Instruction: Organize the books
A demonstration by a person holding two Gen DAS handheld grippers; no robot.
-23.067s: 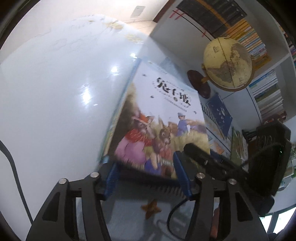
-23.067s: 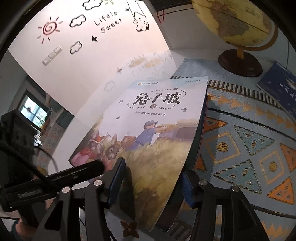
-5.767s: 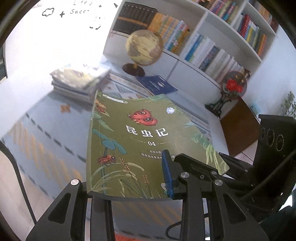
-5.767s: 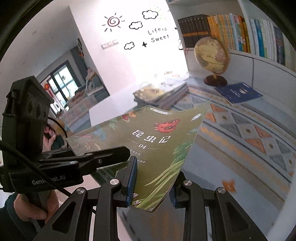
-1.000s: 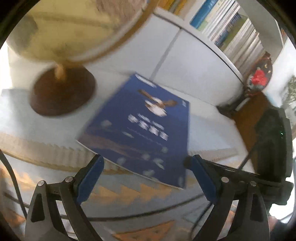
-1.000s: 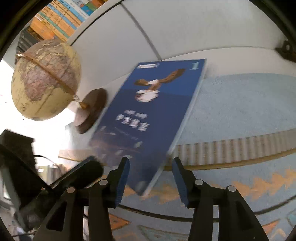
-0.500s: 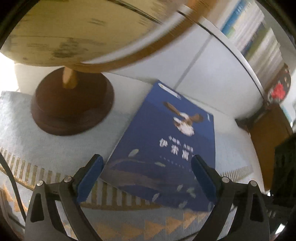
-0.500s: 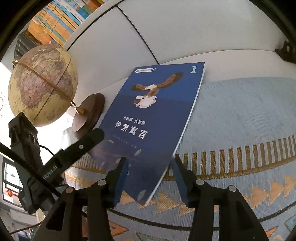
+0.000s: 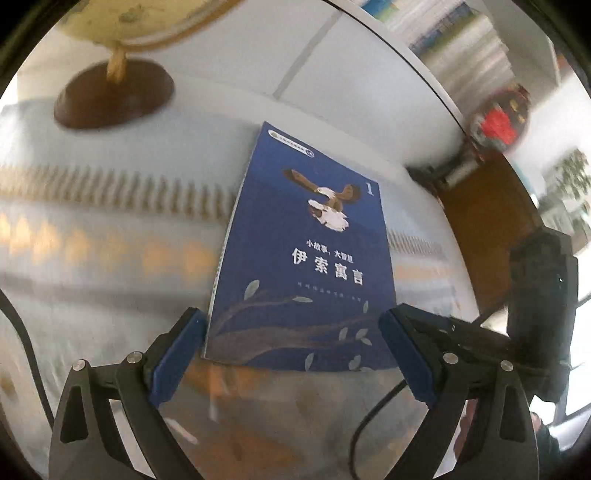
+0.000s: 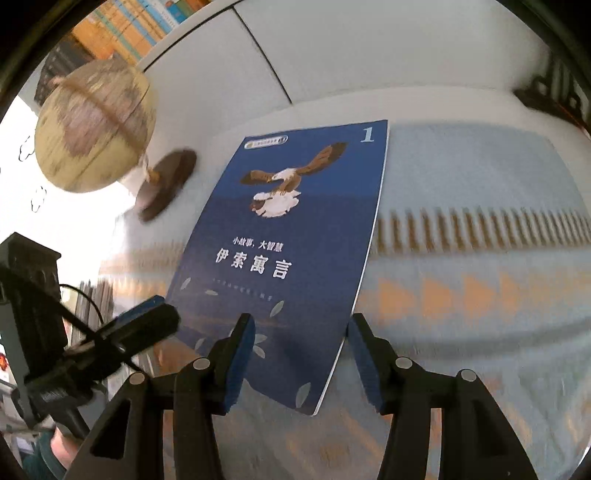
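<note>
Just blue book point(image 10: 291, 251), patterned rug point(image 10: 480, 295)

A home study or reading room, it seems: a bookshelf point(image 10: 122, 33) packed with books, white cabinet doors point(image 10: 332, 48) below, a globe point(image 10: 96, 125) on a wooden stand, and a patterned rug point(image 10: 480, 295), though blurred.

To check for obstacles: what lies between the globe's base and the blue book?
In the right wrist view, only bare pale surface shows between the globe's base and the blue book; they stand apart.
</note>
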